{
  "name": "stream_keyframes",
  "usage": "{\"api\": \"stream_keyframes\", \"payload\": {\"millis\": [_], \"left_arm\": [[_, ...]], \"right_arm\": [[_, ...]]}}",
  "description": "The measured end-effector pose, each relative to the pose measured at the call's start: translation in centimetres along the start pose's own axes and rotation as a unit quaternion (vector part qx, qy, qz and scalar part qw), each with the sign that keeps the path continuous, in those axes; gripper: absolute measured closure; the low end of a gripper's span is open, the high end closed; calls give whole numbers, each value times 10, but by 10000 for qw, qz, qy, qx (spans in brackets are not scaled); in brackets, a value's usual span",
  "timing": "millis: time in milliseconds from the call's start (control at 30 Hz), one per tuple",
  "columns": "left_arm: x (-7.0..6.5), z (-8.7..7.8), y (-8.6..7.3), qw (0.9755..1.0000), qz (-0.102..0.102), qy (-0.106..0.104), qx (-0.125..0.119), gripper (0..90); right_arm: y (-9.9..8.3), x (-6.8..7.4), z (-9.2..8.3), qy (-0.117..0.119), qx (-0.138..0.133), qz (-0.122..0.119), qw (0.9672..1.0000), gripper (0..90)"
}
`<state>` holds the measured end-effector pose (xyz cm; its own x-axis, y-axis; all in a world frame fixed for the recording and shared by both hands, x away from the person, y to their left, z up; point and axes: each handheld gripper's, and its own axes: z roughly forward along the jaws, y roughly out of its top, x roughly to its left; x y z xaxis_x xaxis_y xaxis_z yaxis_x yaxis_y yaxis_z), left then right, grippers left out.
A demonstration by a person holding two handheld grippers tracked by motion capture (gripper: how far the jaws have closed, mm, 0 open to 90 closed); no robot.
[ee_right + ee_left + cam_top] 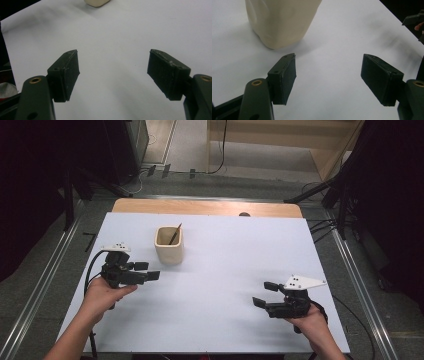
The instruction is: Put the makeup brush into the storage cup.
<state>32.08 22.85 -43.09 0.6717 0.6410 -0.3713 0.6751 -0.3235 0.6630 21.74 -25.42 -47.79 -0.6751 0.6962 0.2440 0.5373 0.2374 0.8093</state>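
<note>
A cream square cup [169, 244] stands upright on the white table [220, 270], left of centre, with a thin dark stick [175, 234] leaning inside it. My left gripper [148, 270] hovers just left and in front of the cup, open and empty. In the left gripper view [328, 77] the cup [279, 22] is close ahead at upper left. My right gripper [265, 293] is near the front right, open with nothing between its jaws. The right gripper view [113, 75] has the cup's base [96, 2] far off at the top.
A wooden strip [205, 207] borders the table's far edge. Dark stands and cables [325, 227] surround the table on the floor. White tabletop stretches between the two grippers.
</note>
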Motion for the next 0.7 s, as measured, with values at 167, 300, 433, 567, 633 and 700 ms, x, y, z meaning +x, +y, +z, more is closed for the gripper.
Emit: {"api": "stream_keyframes", "payload": {"millis": [167, 300, 433, 567, 633, 700], "left_arm": [[-1, 1, -6, 9999, 79, -26, 72, 290], [-2, 2, -11, 9998, 159, -16, 120, 289], [-4, 3, -16, 9996, 259, -13, 130, 285], [-7, 4, -21, 9993, 344, -30, 145, 279], [-7, 4, -23, 9992, 380, -28, 140, 278], [-8, 5, -25, 9991, 400, -63, 116, 277]], "right_arm": [[0, 0, 0, 4, -4, -7, 10000, 264], [0, 0, 0, -1, 0, -1, 10000, 264], [0, 0, 0, -4, 1, -12, 10000, 264], [0, 0, 1, -12, 7, -5, 10000, 264], [0, 0, 1, -4, 12, 3, 10000, 264], [0, 0, 1, -3, 14, 1, 10000, 264]]}}
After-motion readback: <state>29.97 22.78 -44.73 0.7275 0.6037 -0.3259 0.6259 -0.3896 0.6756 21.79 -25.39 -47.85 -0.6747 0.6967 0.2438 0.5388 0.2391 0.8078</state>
